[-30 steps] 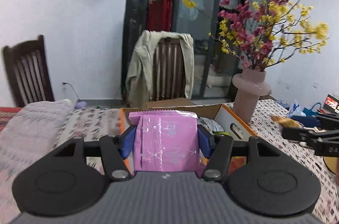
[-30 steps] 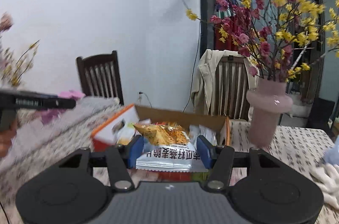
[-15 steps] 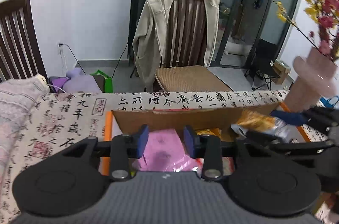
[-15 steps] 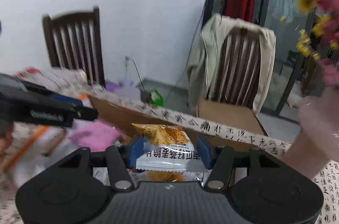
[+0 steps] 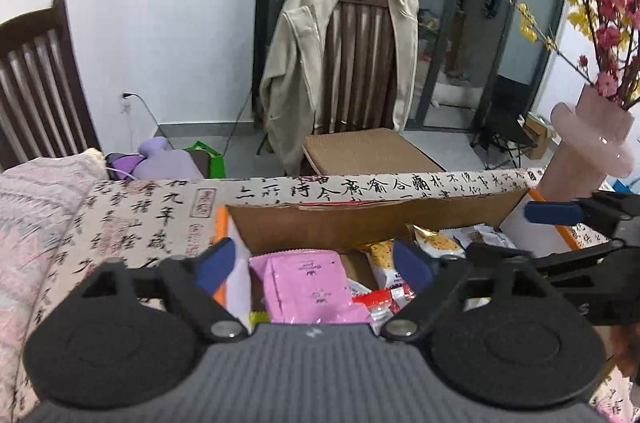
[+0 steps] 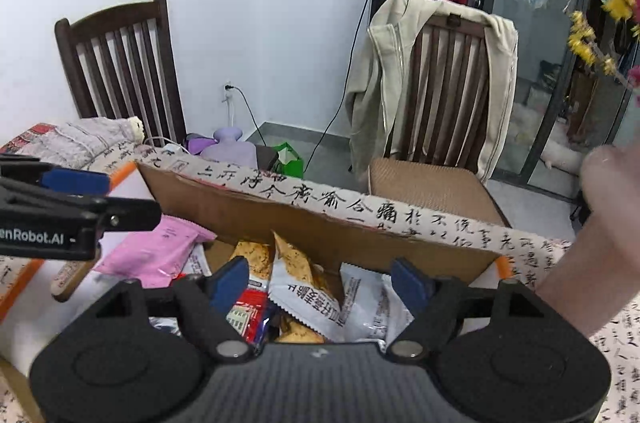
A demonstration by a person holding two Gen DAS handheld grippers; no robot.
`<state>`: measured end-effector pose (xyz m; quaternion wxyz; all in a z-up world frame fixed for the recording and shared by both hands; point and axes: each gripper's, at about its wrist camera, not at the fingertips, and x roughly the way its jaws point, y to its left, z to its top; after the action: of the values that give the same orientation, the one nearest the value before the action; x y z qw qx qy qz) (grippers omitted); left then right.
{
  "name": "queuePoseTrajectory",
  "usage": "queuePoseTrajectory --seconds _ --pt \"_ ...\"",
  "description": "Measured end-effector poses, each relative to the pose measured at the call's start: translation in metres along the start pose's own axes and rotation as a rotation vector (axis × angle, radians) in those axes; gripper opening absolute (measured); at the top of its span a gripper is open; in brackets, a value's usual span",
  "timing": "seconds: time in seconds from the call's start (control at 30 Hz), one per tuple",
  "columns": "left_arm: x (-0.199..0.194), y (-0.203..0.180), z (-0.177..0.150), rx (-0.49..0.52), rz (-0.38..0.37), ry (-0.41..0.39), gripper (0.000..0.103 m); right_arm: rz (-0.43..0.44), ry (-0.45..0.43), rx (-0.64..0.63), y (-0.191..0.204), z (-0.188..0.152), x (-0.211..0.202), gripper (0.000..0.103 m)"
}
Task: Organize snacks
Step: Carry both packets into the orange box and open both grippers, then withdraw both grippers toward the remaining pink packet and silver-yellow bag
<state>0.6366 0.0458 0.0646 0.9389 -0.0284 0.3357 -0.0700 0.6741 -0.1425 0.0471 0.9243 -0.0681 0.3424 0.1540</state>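
Comparing with a second ago: both grippers then carried packets above the table, now both hang over the open brown cardboard box with orange edges (image 5: 360, 223), jaws just spread apart, packets let go.

Left gripper (image 5: 316, 265): released, blue pads clear of the flat pink foil snack packet (image 5: 312, 287), which a second ago was clamped between them. It now lies inside the box, lower centre of the left wrist frame; in the right wrist frame it shows at centre left (image 6: 156, 247).

Right gripper (image 6: 320, 281): released too. The white-and-orange crisp packet with black lettering (image 6: 304, 283) it was pinching now rests on the pile in the box, between the pads, not pressed by either.

Box contents: pink packet at its left end; white-orange packets, a red-and-white wrapper (image 6: 250, 311) and silver-white sachets (image 6: 370, 297) heaped toward the right.

Box sits on a cloth printed with black calligraphy (image 5: 140, 219). Pale pink vase with flowering branches (image 5: 592, 143) stands at the right edge of the left wrist frame, just past the box.
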Motion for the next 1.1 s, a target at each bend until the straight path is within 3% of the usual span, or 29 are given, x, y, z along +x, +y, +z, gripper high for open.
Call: queuePoseTrajectory --seconds 0.1,0.27,0.47,0.67,0.83,1.1 --pt "-0.021 0.001 0.001 -0.009 0.006 -0.008 0.1 -0.012 -0.021 0.004 -0.001 0.001 -0.025 0.083" --pt "-0.072 0.007 -0.005 -0.018 0.036 -0.06 0.103 -0.051 -0.065 -0.029 0.0 -0.008 -0.07 0.087" --pt "-0.14 0.012 -0.029 -0.053 0.077 -0.111 0.103 -0.11 -0.127 -0.007 -0.015 -0.044 -0.133 0.09" --pt "-0.213 -0.002 -0.072 -0.071 0.094 -0.153 0.103 -0.08 -0.166 0.051 -0.019 -0.09 -0.191 0.091" --pt "-0.272 -0.025 -0.114 -0.053 0.056 -0.206 0.103 -0.042 -0.215 0.056 -0.01 -0.125 -0.244 0.092" --pt "-0.337 -0.044 -0.219 -0.075 0.063 -0.254 0.103 0.05 -0.297 0.06 0.013 -0.203 -0.328 0.096"
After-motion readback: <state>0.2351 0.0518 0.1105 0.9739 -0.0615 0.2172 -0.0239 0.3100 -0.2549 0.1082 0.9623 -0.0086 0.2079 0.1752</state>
